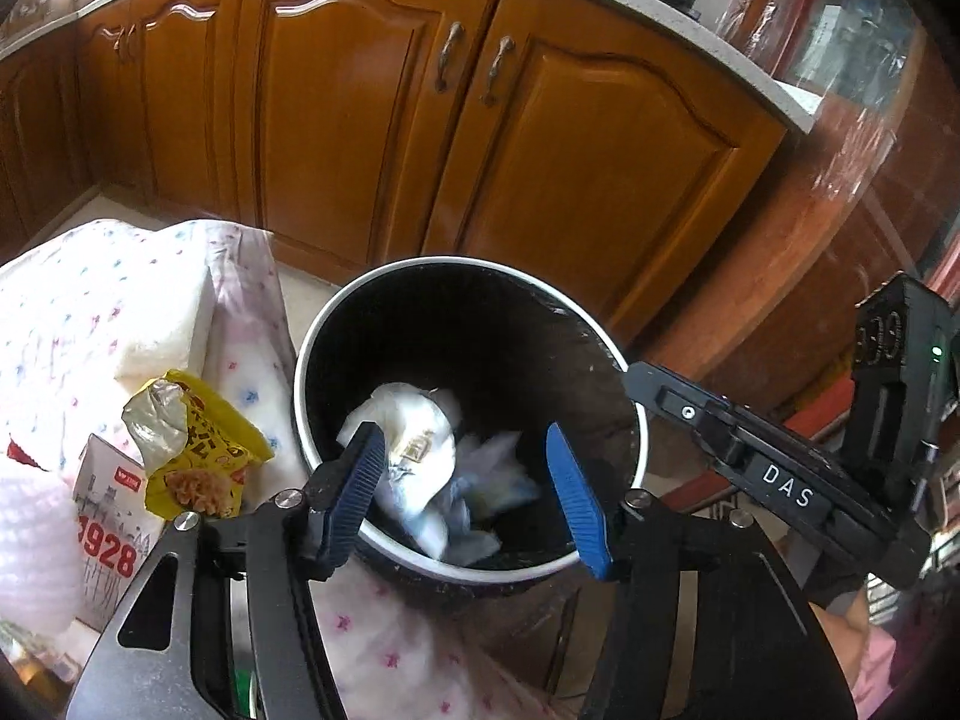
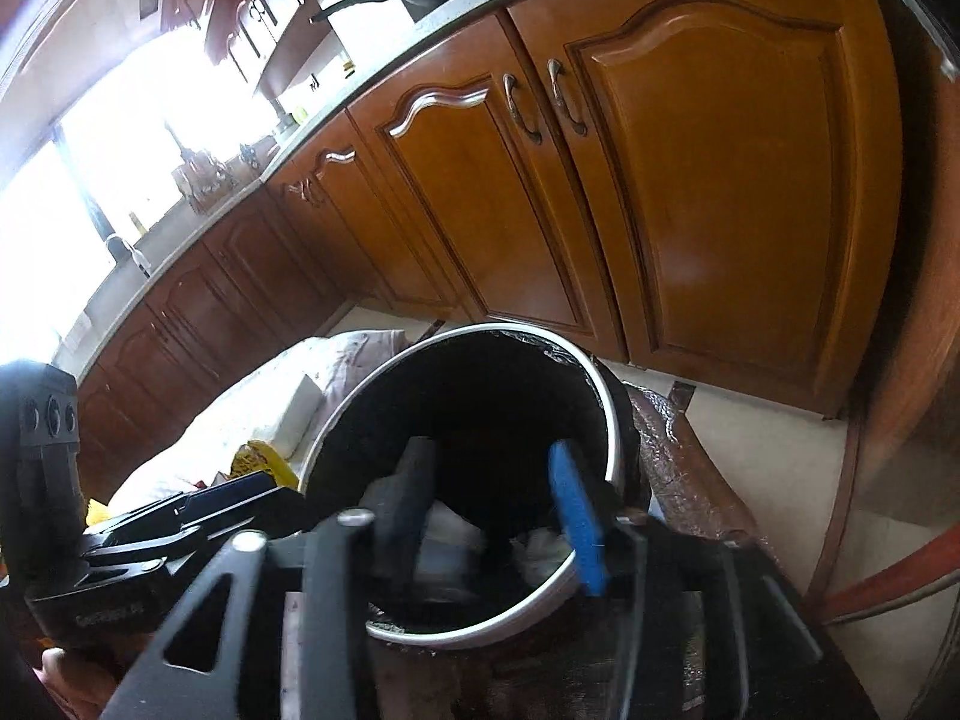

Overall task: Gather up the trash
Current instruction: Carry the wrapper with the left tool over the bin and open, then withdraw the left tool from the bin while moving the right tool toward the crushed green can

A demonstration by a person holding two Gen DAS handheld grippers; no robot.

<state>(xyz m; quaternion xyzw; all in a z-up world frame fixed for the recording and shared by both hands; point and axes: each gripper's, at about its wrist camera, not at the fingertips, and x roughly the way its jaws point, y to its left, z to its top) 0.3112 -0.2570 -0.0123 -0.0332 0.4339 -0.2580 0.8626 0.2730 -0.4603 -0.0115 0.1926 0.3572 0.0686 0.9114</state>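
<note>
Left tool (image 1: 465, 495) and right tool (image 2: 495, 516), both released with nothing between their blue pads, are poised above the round black white-rimmed trash bin (image 1: 630, 384). Crumpled white paper trash (image 1: 420, 450) lies inside it; a yellow snack wrapper (image 1: 198, 456) remains on the floral-clothed tabletop (image 1: 90, 300) beside the bin.

One black trash bin (image 1: 600, 354) with a white rim sits in the middle of the frame. Two grippers hang over it, the left gripper (image 1: 465, 495) and the right gripper (image 2: 492, 510). One yellow snack bag (image 1: 201, 450) and one white carton (image 1: 108, 516) lie at lower left. Two door handles (image 1: 450, 57) show at the top.
</note>
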